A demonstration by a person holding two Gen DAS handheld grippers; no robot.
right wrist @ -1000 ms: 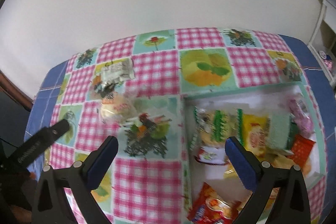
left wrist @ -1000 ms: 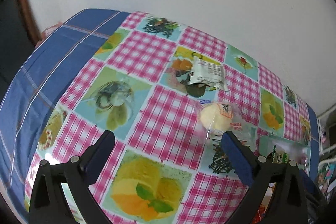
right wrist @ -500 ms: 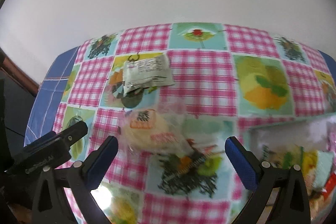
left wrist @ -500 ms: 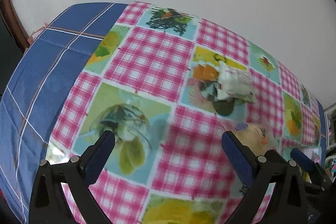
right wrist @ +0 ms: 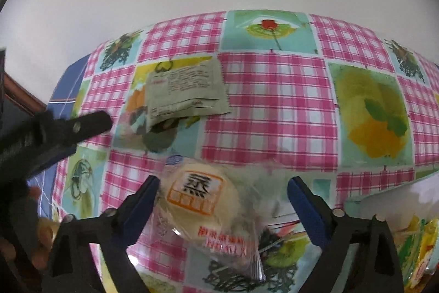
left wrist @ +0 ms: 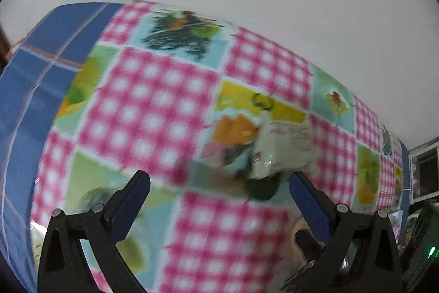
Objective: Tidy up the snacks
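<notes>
Between the right gripper's (right wrist: 222,192) spread fingers lies a wrapped bun (right wrist: 203,203), untouched on the tablecloth (right wrist: 274,106)
Soft and light in crinkly slippery film, it likely wants a gentle pinch across the middle; beyond it lies a flat grey packet (right wrist: 186,91), with the left gripper (left wrist: 216,187) wide apart nearby

Our table (right wrist: 277,111), under its checked fruit-print cloth

On it we see a flat pale-green packet (right wrist: 186,92) lying near a clear-wrapped round cake (right wrist: 203,202) (orange stamp on top), apart from each other, plus a white tray's edge (right wrist: 384,197).
</notes>
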